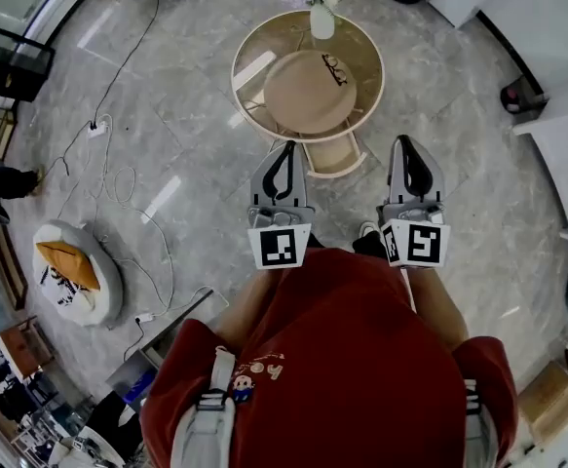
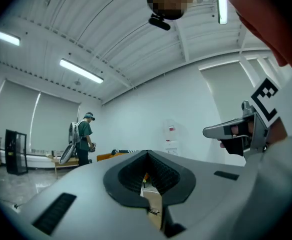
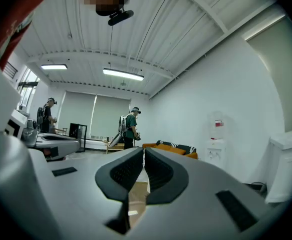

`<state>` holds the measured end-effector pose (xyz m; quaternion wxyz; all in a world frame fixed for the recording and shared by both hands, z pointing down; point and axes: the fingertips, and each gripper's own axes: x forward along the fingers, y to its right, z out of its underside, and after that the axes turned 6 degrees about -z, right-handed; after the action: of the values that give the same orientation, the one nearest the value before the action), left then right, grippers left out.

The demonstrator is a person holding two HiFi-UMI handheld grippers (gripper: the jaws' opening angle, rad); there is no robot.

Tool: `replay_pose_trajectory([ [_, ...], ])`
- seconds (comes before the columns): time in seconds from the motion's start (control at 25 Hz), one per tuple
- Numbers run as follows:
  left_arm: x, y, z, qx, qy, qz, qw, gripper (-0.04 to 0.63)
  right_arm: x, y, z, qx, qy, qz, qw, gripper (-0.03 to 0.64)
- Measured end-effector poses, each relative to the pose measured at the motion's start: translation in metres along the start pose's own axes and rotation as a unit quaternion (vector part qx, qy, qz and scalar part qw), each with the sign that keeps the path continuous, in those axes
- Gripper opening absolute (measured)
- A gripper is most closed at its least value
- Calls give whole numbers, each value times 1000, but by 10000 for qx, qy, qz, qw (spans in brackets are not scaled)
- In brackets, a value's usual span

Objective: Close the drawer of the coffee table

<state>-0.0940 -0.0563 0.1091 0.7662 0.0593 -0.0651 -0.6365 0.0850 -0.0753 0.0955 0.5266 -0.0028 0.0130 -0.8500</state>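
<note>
Left grey gripper (image 1: 285,149), right grey gripper (image 1: 407,144): both clenched, empty, near open drawer (image 1: 334,157) of round beige wooden coffee table (image 1: 249,47).

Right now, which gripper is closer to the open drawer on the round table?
Left, it seems. The left gripper points in just beside the left edge of the drawer, without touching it. The right gripper is farther away, off past the drawer's right side.

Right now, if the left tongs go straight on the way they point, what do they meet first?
Probably the near rim of the coffee table, just left of its open drawer. The left tongs are shut and aim there. Height is unclear, so they may pass above the top.
</note>
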Motion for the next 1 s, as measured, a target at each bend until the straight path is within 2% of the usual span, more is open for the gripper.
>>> replay_pose_trajectory([
  [0.2, 13, -48, 4, -150, -96, 500, 9986, 12, 28, -41, -6, 191, -9, 507, 9985, 25],
  [0.4, 27, -78, 15, -280, -154, 812, 9962, 12, 43, -65, -6, 206, -70, 798, 9966, 25],
  [0.6, 33, -83, 20, -200, -175, 1014, 9945, 11, 38, -64, -1, 175, -114, 980, 9950, 23],
  [0.76, 32, -73, 11, -79, 124, 1070, 9941, 11, 24, -56, 2, 115, -106, 950, 9954, 23],
  [0.8, 32, -70, 8, -171, 231, 1065, 9939, 11, 22, -52, 3, 106, -108, 932, 9955, 23],
  [0.92, 37, -60, 1, -801, 464, 978, 9909, 11, 13, -37, 11, 139, -139, 905, 9957, 23],
  [1.0, 44, -51, 4, -927, 479, 935, 9901, 11, 7, -25, 21, 124, -180, 897, 9957, 23],
])
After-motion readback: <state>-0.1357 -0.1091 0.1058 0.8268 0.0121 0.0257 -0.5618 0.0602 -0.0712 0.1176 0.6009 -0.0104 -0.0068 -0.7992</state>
